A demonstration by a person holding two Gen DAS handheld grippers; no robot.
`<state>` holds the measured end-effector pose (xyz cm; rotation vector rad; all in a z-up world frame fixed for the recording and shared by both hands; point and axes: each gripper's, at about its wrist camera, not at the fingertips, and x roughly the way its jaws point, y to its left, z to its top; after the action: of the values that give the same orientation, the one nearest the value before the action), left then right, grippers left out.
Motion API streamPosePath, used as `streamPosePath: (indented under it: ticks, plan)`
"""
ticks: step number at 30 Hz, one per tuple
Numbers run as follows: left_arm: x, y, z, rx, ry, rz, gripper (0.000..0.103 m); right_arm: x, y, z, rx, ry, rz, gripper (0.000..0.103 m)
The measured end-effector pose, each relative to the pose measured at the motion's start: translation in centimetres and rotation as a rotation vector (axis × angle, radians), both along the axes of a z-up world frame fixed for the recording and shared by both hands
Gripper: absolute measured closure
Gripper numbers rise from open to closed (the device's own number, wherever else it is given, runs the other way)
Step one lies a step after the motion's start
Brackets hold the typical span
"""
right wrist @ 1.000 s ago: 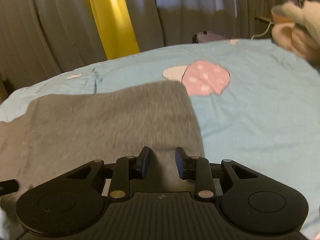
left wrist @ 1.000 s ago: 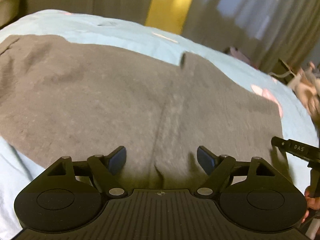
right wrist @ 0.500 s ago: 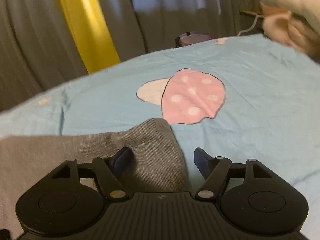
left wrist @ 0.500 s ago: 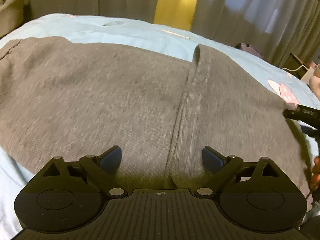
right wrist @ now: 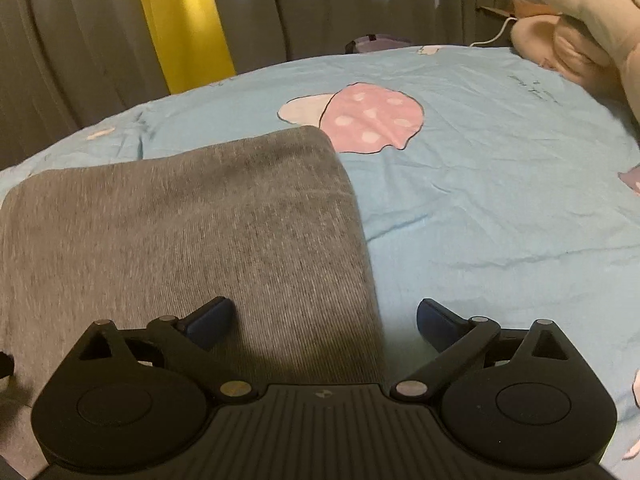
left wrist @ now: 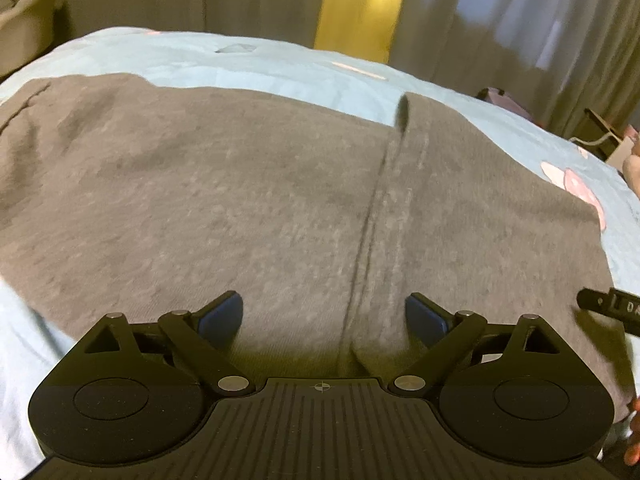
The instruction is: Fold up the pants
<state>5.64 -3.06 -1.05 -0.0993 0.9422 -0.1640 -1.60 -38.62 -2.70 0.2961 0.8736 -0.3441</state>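
Note:
Grey pants (left wrist: 248,200) lie flat on the light blue bed sheet (left wrist: 280,68), with a folded-over layer whose edge (left wrist: 380,200) runs from the far side towards me. My left gripper (left wrist: 324,312) hovers just over this edge, open, with nothing pressed between its blue pads (left wrist: 224,314). My right gripper (right wrist: 324,318) hangs over the right side edge of the pants (right wrist: 200,232). Its jaws are opening wide, the cloth's edge lies below the gap, and the pads (right wrist: 212,320) do not touch it. The right gripper's tip (left wrist: 612,308) shows at the left wrist view's right border.
A pink mushroom print (right wrist: 372,120) is on the sheet just beyond the pants' far right corner. A plush toy (right wrist: 580,32) lies at the bed's far right. Grey curtains with a yellow strip (right wrist: 180,20) hang behind the bed. A chair (left wrist: 24,28) stands at the far left.
The right gripper's jaws went from nearly shut to wide apart and let go of the cloth. The left jaws widened slightly. The pants lie flat.

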Motion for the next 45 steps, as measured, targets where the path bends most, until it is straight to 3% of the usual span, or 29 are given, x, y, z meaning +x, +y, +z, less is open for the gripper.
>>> streamPosePath:
  ticks: [4, 9, 13, 17, 21, 24, 28, 33, 38, 41, 45]
  plan:
    - [-0.5, 1.7, 0.9, -0.054, -0.013, 0.075, 0.008, -1.4, 1.8, 1.0, -0.066, 0.001, 0.005, 0.004]
    - [-0.9, 5.1, 2.3, -0.179, -0.04, 0.211, 0.008, -3.2, 4.1, 1.9, -0.045, 0.002, 0.098, 0.004]
    - [-1.8, 9.7, 4.2, -0.303, -0.157, 0.351, 0.009, -3.0, 4.2, 1.7, -0.042, 0.03, 0.099, 0.004]
    - [-1.7, 15.7, 4.6, -0.386, -0.219, 0.419, 0.014, -2.5, 3.7, 1.2, -0.017, 0.037, 0.067, 0.004]
    - [-1.6, 22.9, 2.7, -0.431, -0.178, 0.526, 0.023, -1.9, 3.8, 0.6, -0.036, 0.042, 0.062, 0.004]
    - [-1.2, 26.8, 0.7, -0.53, -0.109, 0.594, 0.027, -1.5, 3.6, 0.2, -0.022, 0.028, 0.04, 0.004]
    - [0.1, 28.8, -1.1, -0.649, -0.073, 0.608, 0.033, -1.2, 2.9, -0.3, 0.01, 0.008, 0.006, 0.004]
    - [3.5, 29.4, -2.2, -0.643, -0.033, 0.627, 0.037, -1.1, 2.9, -0.3, 0.016, 0.002, -0.005, 0.004]
    - [5.5, 30.1, -2.9, -0.757, -0.022, 0.644, 0.043, -1.0, 2.9, -0.5, 0.012, -0.004, -0.014, 0.004]
    - [6.0, 30.1, -2.5, -0.718, -0.024, 0.621, 0.062, -0.9, 2.8, -0.5, 0.019, -0.009, -0.023, 0.004]
    - [6.2, 30.6, -2.1, -0.716, -0.051, 0.58, 0.067, -0.9, 2.7, -0.6, 0.024, -0.016, -0.028, 0.004]
